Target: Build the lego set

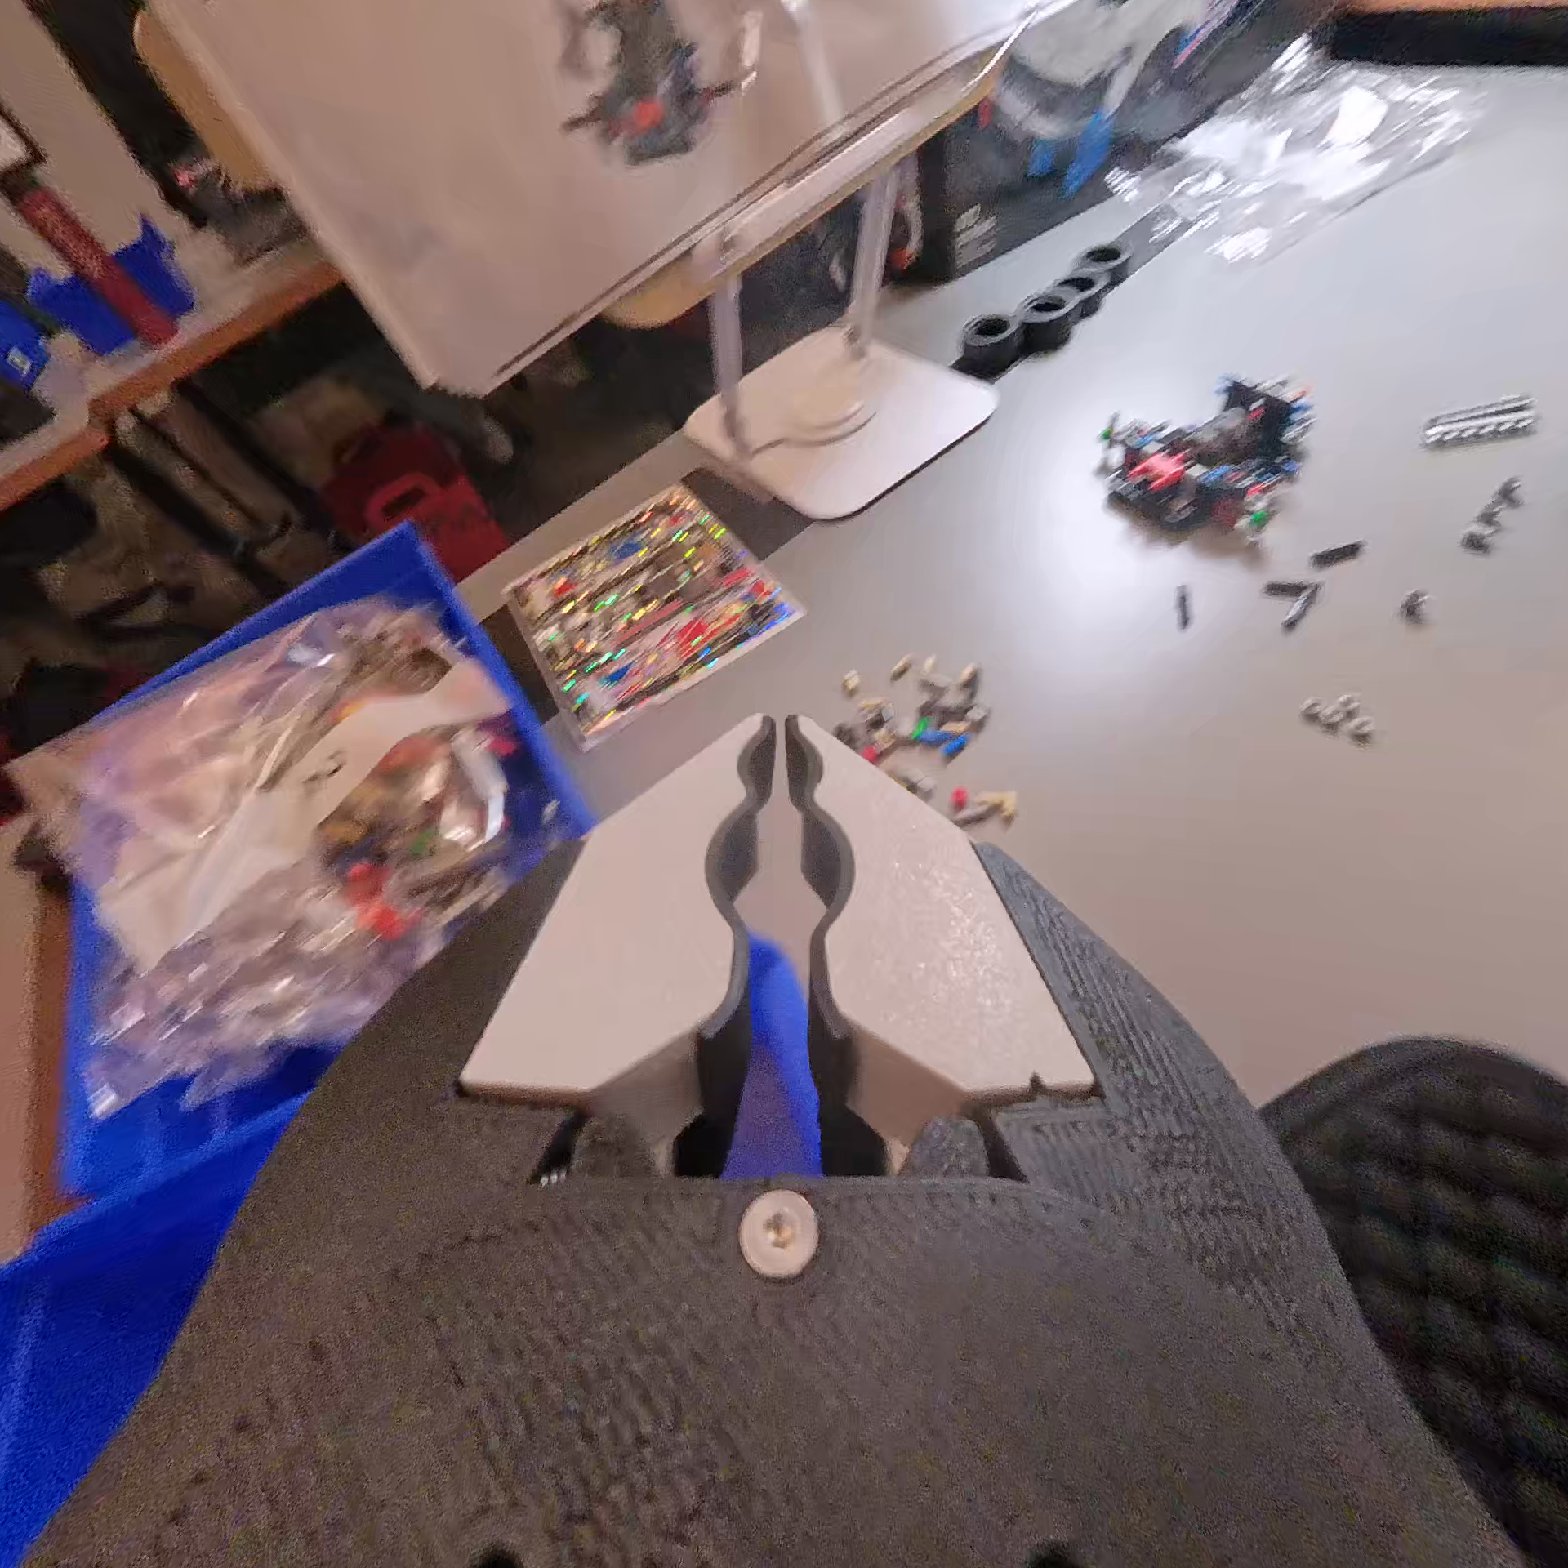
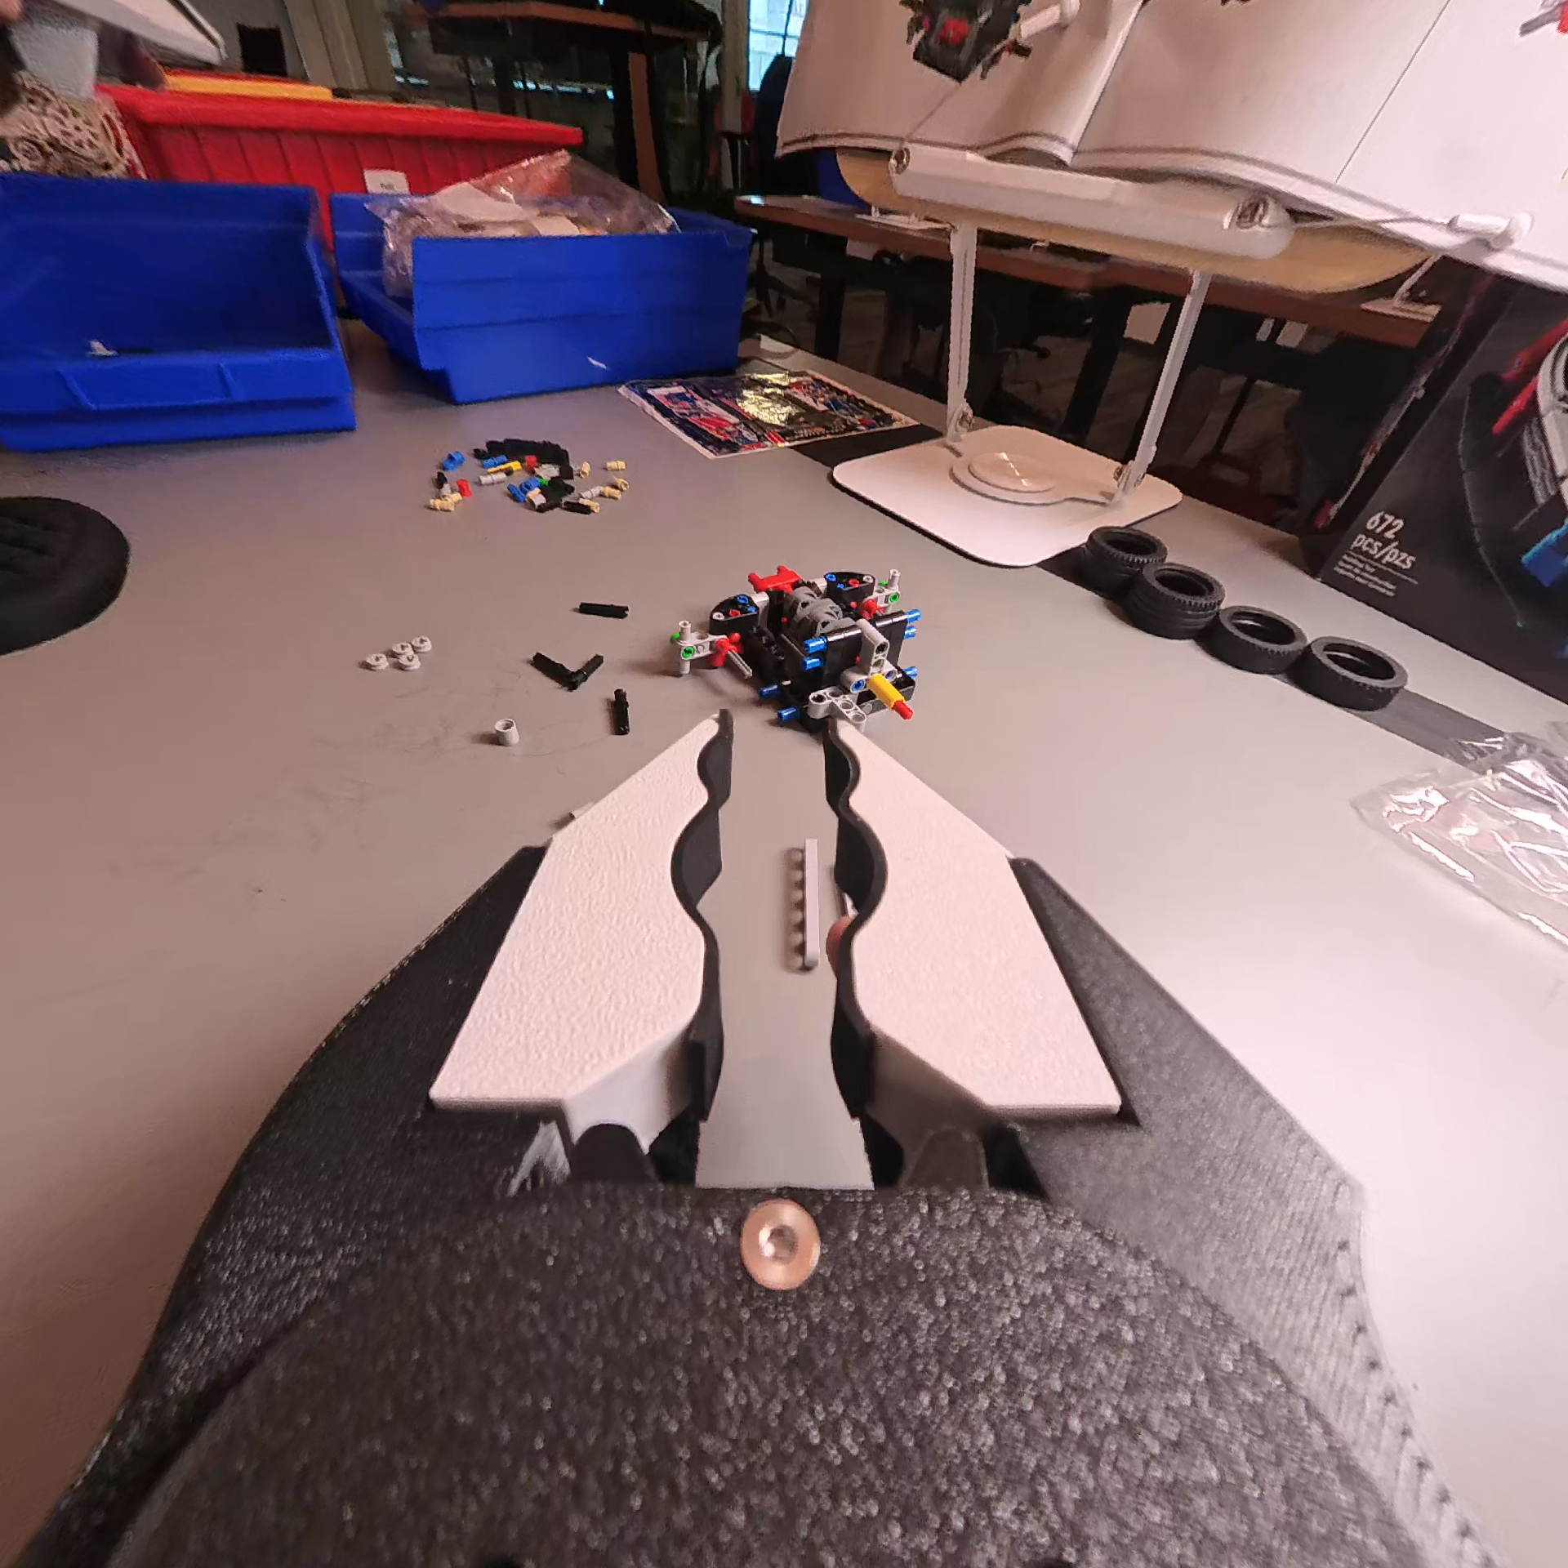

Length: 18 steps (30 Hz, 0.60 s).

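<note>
The partly built black, red and blue lego chassis point(image 2: 814, 636) stands mid-table; it also shows in the left wrist view point(image 1: 1205, 458). My right gripper point(image 2: 776, 721) is open, low over the table just short of the chassis. A long grey studded beam point(image 2: 804, 908) lies flat on the table between its fingers, close to the right finger point(image 2: 925, 899), not gripped. My left gripper point(image 1: 781, 721) is shut and empty, raised over the table's left side beside a blue bin point(image 1: 509, 594). A pile of small mixed pieces point(image 2: 530, 479) lies beyond.
Black pins point(image 2: 568, 670), grey discs point(image 2: 399, 655) and a grey bush point(image 2: 506, 731) lie left of the chassis. Several tyres point(image 2: 1247, 628), a white book stand point(image 2: 1010, 492), the set box point(image 2: 1459, 475), a sticker sheet point(image 2: 764, 411), two blue bins point(image 2: 161, 314) and plastic bags point(image 2: 1485, 831) ring the table. My hands' fingertips stand some 45 centimetres from each other.
</note>
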Each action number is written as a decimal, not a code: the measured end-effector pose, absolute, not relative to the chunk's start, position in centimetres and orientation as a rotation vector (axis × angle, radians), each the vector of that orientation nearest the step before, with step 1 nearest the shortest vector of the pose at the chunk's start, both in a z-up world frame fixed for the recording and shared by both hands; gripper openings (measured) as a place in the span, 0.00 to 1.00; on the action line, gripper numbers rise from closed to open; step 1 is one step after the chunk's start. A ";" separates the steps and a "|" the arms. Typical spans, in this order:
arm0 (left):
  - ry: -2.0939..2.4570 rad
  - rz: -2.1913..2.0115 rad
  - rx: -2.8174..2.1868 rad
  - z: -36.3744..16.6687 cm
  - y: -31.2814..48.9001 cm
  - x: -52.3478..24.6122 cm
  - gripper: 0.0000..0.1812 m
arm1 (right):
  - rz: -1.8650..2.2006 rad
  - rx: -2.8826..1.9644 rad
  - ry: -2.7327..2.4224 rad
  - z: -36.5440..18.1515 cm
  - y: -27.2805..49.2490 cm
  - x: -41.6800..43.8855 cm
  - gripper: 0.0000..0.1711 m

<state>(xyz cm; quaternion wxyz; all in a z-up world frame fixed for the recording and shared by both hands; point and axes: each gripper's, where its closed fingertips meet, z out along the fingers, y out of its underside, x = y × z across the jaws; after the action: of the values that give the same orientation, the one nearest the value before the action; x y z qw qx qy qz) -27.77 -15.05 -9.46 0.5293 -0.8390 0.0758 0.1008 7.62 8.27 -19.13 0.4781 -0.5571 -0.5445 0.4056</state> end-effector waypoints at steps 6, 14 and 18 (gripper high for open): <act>0.112 0.224 -2.035 -16.2 -9.1 -23.8 0.03 | 0.991 -1.326 -1.327 -18.5 8.1 7.9 0.11; 0.035 0.141 -2.187 -23.1 -3.6 -25.2 0.00 | 0.972 -1.301 -1.334 -18.0 8.1 8.6 0.11; 0.185 0.057 -2.288 -25.1 -4.1 -23.4 0.02 | 0.967 -1.305 -1.343 -18.2 8.2 8.7 0.11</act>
<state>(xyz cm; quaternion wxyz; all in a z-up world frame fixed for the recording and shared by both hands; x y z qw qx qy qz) -23.38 -4.13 -25.07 0.4104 -0.9086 0.0737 0.0227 8.72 8.17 -18.18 0.4943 -0.5381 -0.5541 0.3990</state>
